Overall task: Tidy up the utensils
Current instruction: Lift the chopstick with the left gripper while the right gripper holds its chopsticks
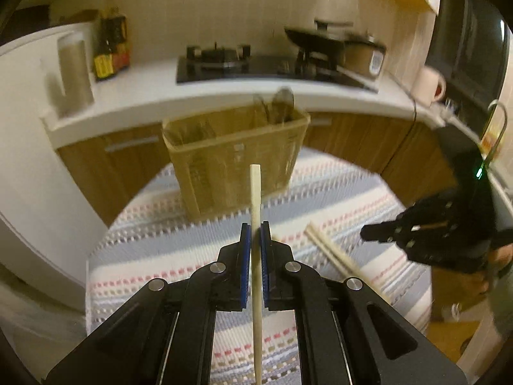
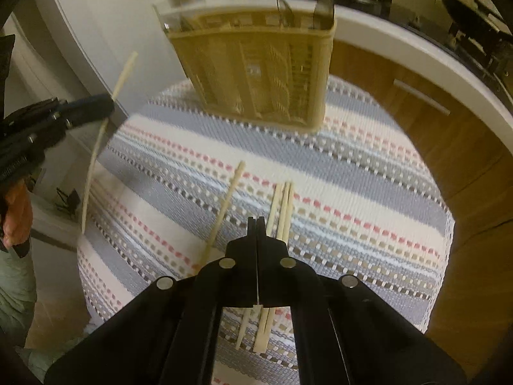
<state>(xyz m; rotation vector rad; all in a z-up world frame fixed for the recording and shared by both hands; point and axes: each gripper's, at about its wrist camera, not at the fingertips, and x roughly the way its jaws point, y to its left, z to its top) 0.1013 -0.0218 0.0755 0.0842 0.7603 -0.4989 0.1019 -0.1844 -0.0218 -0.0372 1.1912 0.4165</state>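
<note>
My left gripper (image 1: 256,234) is shut on a pale wooden chopstick (image 1: 255,199), held upright above the striped cloth; it also shows in the right wrist view (image 2: 105,102), chopstick (image 2: 123,75) slanting through it. A tan utensil caddy (image 1: 237,157) stands at the cloth's far side, holding a spoon (image 1: 283,101); it also shows in the right wrist view (image 2: 256,73). My right gripper (image 2: 257,221) is shut and empty, hovering over several loose chopsticks (image 2: 283,205) on the cloth, with one more (image 2: 224,205) to their left. It shows at the left wrist view's right (image 1: 368,233).
The round table's striped cloth (image 2: 352,192) drops off at its edges. A kitchen counter (image 1: 154,96) curves behind, with a gas stove (image 1: 224,64), a wok (image 1: 317,40), bottles (image 1: 109,48), a white mug (image 1: 428,85). Wooden cabinets (image 2: 433,122) sit below.
</note>
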